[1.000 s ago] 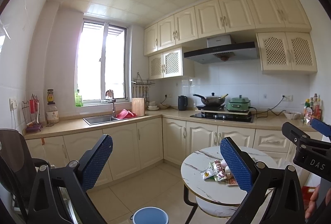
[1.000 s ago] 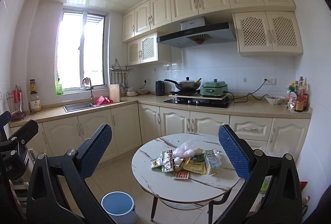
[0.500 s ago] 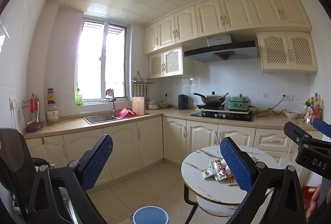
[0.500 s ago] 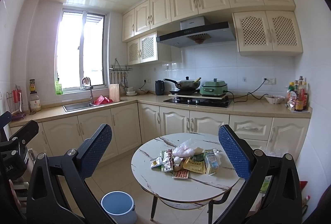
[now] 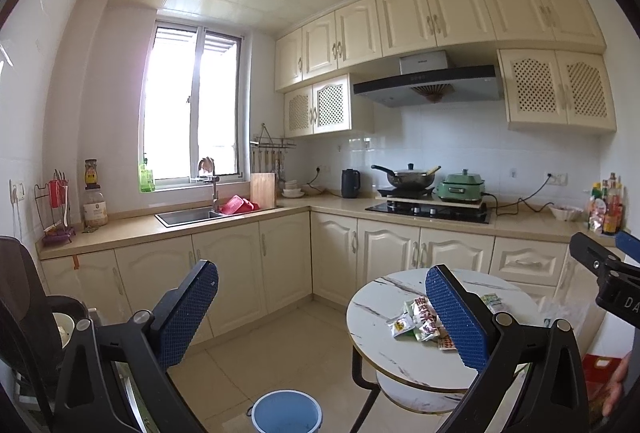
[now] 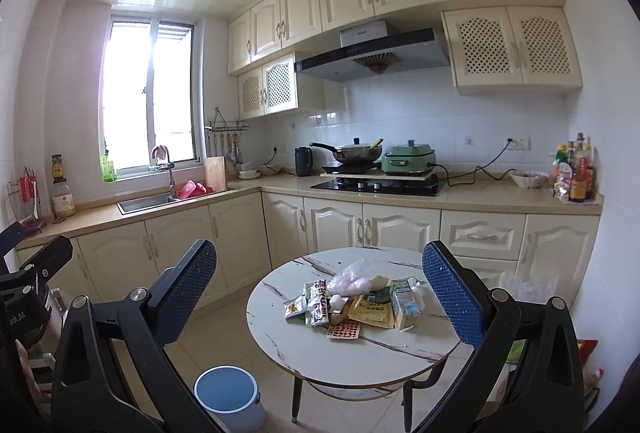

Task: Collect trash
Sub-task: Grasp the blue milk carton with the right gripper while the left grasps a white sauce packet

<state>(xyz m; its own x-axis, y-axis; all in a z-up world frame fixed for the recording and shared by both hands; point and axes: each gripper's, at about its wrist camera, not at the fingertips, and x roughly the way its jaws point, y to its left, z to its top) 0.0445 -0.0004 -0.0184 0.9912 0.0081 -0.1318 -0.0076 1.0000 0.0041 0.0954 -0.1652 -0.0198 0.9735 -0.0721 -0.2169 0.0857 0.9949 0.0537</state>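
Note:
A pile of trash (image 6: 352, 303), made of snack wrappers, a crumpled plastic bag and a small carton, lies on a round white marble-look table (image 6: 304, 349). It also shows in the left wrist view (image 5: 416, 321), partly hidden by a finger. A blue bucket (image 6: 228, 397) stands on the floor left of the table, also in the left wrist view (image 5: 287, 411). My right gripper (image 6: 320, 297) is open and empty, well short of the table. My left gripper (image 5: 322, 313) is open and empty, left of the table.
An L-shaped kitchen counter (image 6: 480, 197) runs along the back with a sink (image 6: 148, 202), stove, wok and green cooker (image 6: 408, 158). A dark chair (image 5: 28, 305) stands at the left. The other gripper shows at each view's edge. Tiled floor (image 5: 276, 345) lies between counter and table.
Both views have drifted very slightly; the table sits a touch further right in the left wrist view. Both grippers stay open and empty.

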